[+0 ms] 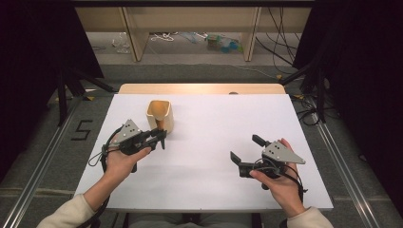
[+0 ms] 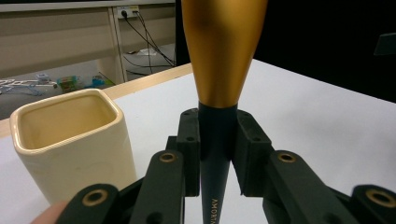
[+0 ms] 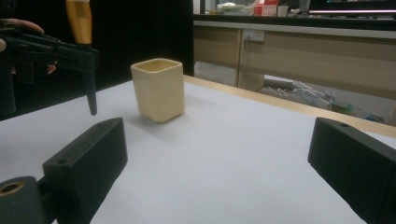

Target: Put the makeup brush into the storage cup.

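Because the left gripper clamps only the dark tapered tip of the gold-and-black pen held upright just right of the cream square ceramic cup, while the right gripper waits open, the pen may pivot and miss.

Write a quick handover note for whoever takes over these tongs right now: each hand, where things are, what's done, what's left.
Left tongs: shut on the dark handle of the orange-headed tool, held upright above the table beside the cream cup.
Right tongs: open, nothing between the jaws, low over the white table, facing the cup from a distance.
Cup: upright, toward the far left of the table, looks empty.
Done: tool picked up.
Left, probably: set the tool into the cup; the right tongs could steady the cup.
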